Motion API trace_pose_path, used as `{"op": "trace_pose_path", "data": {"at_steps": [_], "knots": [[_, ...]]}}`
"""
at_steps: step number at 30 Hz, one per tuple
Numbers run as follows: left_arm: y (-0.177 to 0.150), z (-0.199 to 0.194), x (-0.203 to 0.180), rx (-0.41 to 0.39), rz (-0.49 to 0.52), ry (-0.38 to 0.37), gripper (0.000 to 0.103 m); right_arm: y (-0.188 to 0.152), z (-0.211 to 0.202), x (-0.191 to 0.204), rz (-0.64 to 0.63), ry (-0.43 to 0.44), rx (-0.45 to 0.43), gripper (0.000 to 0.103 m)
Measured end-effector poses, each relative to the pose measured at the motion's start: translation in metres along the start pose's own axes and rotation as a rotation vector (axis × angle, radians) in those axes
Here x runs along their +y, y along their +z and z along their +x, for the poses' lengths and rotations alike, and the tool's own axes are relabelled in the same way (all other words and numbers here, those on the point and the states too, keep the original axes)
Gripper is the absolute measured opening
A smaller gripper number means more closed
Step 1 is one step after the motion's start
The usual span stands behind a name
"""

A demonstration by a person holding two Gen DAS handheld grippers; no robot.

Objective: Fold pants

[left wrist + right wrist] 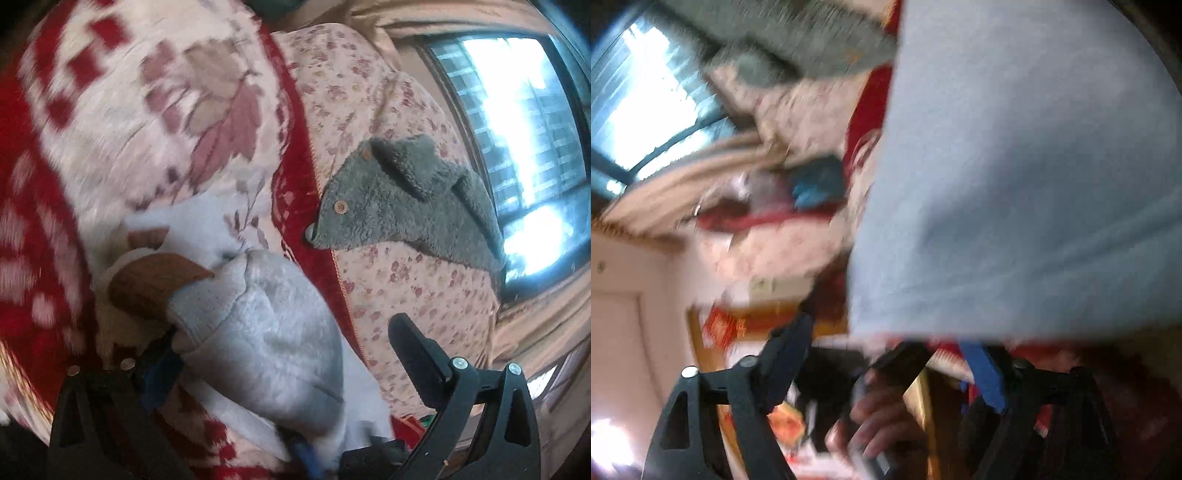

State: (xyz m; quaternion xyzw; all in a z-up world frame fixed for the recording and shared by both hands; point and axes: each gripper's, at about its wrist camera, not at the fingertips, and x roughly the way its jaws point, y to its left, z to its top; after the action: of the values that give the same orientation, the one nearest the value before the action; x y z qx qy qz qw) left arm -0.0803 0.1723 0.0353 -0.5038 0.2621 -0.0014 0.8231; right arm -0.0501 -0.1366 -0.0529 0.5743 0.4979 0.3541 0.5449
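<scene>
Light grey-blue pants (266, 317) lie bunched on a red and cream blanket (122, 110), with a brown patch (155, 284) near their upper left. My left gripper (284, 328) stands wide open around this bunch. Its right finger (413, 350) is clear of the cloth, and its left finger is partly hidden under the fabric. In the blurred right wrist view the pants (1015, 184) fill the upper right. The right gripper (886, 334) sits just below their lower edge, jaws apart, with no cloth seen pinched between them.
A grey fleece garment (399, 206) with buttons lies on a floral quilt (406, 295) beside the blanket. A bright window (524, 147) is at the right. A person's hand (871, 417) shows between the right gripper's fingers. A pale door (617, 350) is at the left.
</scene>
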Motion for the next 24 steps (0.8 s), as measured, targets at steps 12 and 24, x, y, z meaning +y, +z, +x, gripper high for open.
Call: {"op": "trace_pose_path", "data": {"at_steps": [12, 24], "knots": [[0.022, 0.020, 0.003, 0.149, 0.389, 0.267, 0.037, 0.005, 0.003, 0.041, -0.333, -0.206, -0.006, 0.019], [0.024, -0.013, 0.022, 0.059, 0.312, 0.380, 0.093, -0.019, -0.030, 0.042, -0.565, -0.415, 0.084, 0.068]]}}
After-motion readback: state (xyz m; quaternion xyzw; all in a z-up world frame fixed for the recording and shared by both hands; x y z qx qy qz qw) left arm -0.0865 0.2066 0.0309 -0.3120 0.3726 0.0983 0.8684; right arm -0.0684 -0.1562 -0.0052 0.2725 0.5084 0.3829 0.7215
